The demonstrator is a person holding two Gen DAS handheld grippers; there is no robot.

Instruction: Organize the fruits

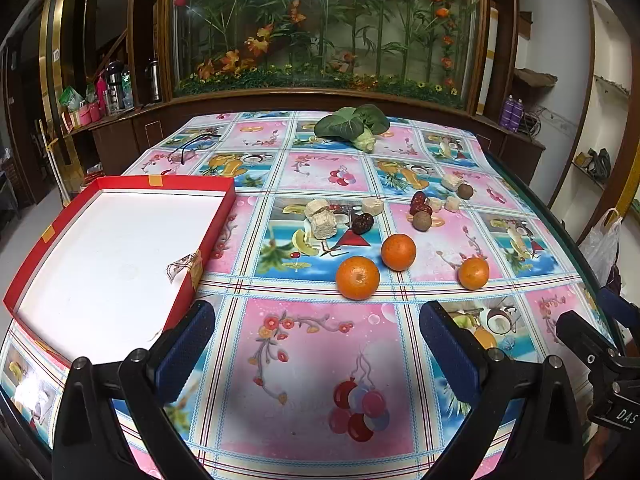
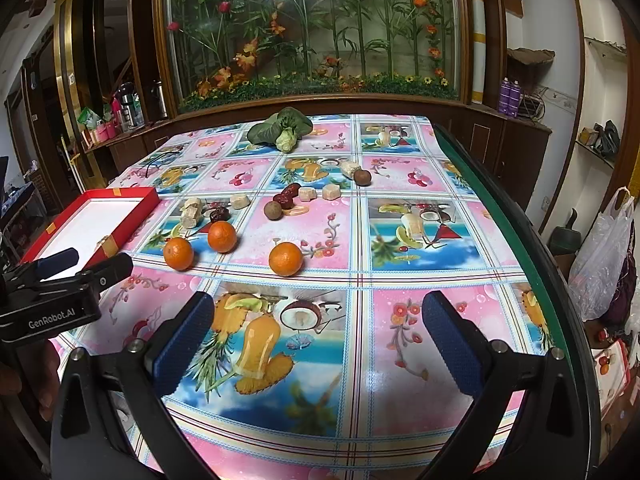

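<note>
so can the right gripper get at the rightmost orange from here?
Probably yes. The right gripper is open and empty, and the rightmost orange sits ahead, slightly left of centre, with only bare tablecloth between. The other oranges lie further left.

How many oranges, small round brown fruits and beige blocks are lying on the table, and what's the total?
Oranges: 3
Small round brown fruits: 2
Beige blocks: 6
Total: 11
</note>
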